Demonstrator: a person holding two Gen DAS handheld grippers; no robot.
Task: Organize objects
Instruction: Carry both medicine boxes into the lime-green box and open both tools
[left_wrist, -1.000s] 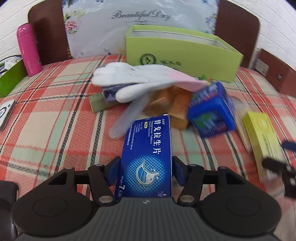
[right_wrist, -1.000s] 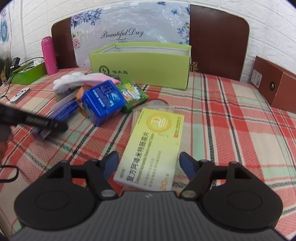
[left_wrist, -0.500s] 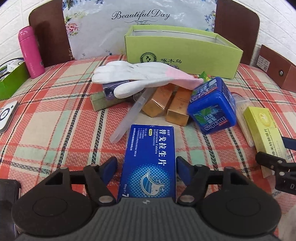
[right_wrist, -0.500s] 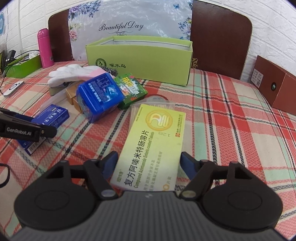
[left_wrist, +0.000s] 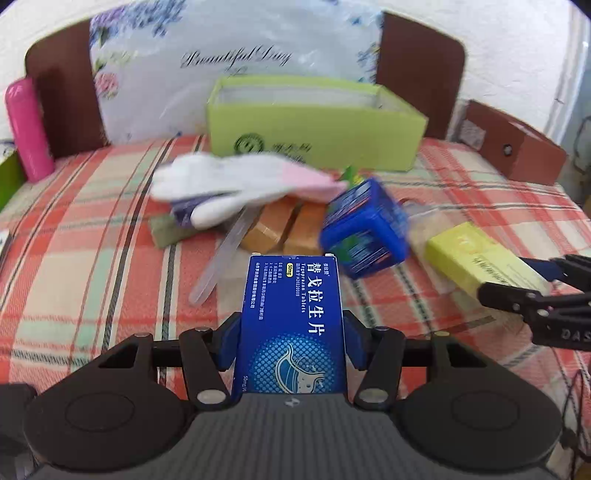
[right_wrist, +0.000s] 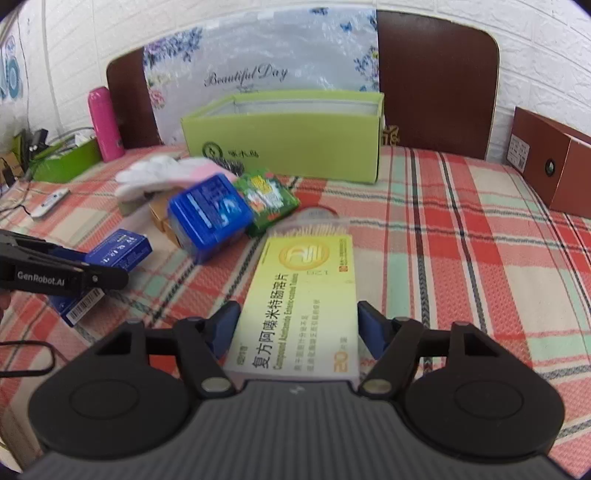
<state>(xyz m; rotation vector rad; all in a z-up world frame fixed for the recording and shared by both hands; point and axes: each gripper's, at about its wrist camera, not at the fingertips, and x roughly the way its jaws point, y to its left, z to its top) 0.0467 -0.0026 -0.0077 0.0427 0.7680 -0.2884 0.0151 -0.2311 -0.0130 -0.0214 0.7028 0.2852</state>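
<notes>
My left gripper (left_wrist: 291, 339) is shut on a blue medicine box (left_wrist: 293, 317) and holds it above the plaid cloth; the box also shows in the right wrist view (right_wrist: 110, 258). My right gripper (right_wrist: 297, 332) is shut on a yellow medicine box (right_wrist: 303, 299), raised off the cloth; the box also shows in the left wrist view (left_wrist: 480, 258). An open green box (left_wrist: 314, 125) stands at the back, also in the right wrist view (right_wrist: 291, 129). Between lie a white glove (left_wrist: 236, 184), a blue mint tub (left_wrist: 364, 229) and two orange boxes (left_wrist: 284, 229).
A pink bottle (left_wrist: 29, 129) stands at the back left. A brown box (right_wrist: 554, 166) sits at the right edge. A green snack packet (right_wrist: 267, 199) and a clear toothpick case (right_wrist: 314, 225) lie near the tub. A brown headboard with a flowered bag (right_wrist: 258, 62) backs the scene.
Both grippers closed from open onto their boxes and lifted them off the cloth. The left view rose and tilted toward the green box.
</notes>
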